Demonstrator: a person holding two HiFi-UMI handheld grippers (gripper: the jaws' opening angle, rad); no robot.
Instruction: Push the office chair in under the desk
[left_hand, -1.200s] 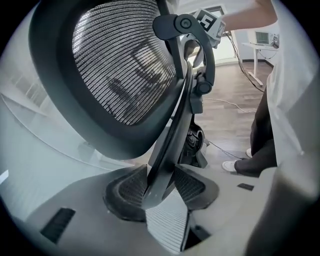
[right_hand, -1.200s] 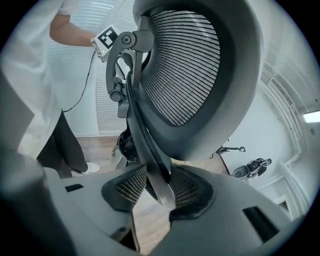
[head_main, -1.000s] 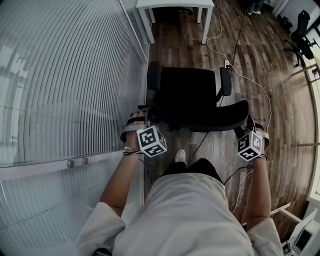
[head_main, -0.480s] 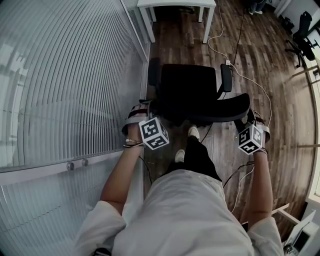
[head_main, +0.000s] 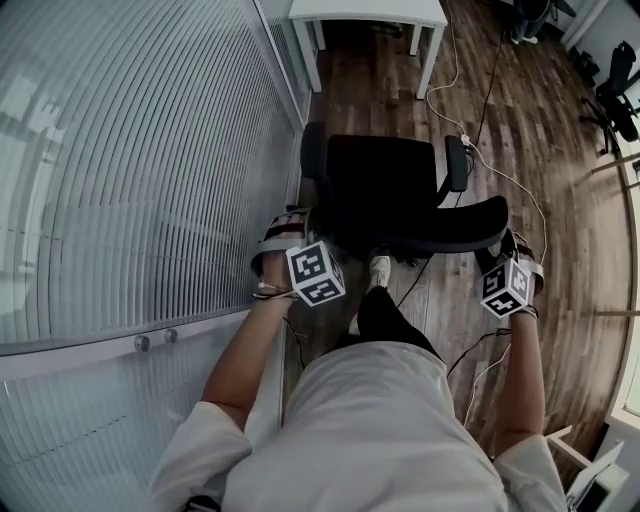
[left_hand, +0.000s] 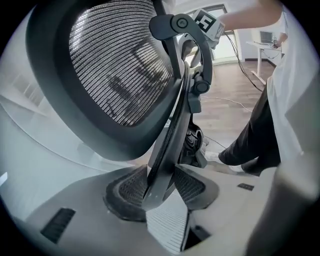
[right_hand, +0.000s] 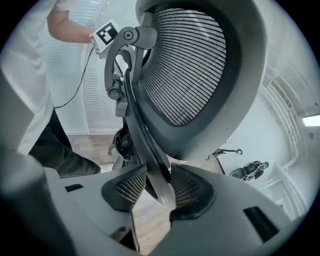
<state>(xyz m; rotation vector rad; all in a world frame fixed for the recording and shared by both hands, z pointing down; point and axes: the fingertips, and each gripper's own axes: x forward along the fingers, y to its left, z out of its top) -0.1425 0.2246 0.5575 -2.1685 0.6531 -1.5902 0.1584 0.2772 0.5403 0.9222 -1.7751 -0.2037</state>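
The black office chair (head_main: 385, 185) stands on the wood floor, facing the white desk (head_main: 368, 12) at the top of the head view. Its curved mesh backrest (head_main: 450, 228) is nearest me. My left gripper (head_main: 298, 230) is shut on the backrest's left edge, and the dark frame rib (left_hand: 165, 165) sits pinched between its pads (left_hand: 125, 187). My right gripper (head_main: 498, 252) is shut on the backrest's right edge, with the frame rib (right_hand: 152, 172) between its pads (right_hand: 190, 192). Both gripper views are filled by the mesh backrest (right_hand: 190, 70).
A ribbed glass wall (head_main: 130, 150) runs close along the chair's left side. A cable (head_main: 500, 170) with a power strip (head_main: 465, 140) trails over the floor right of the chair. My own leg and shoe (head_main: 379, 268) are just behind the chair. Another office chair (head_main: 615, 85) stands far right.
The chair has rolled forward toward the desk with both grippers still on its backrest. My foot has stepped forward behind it.
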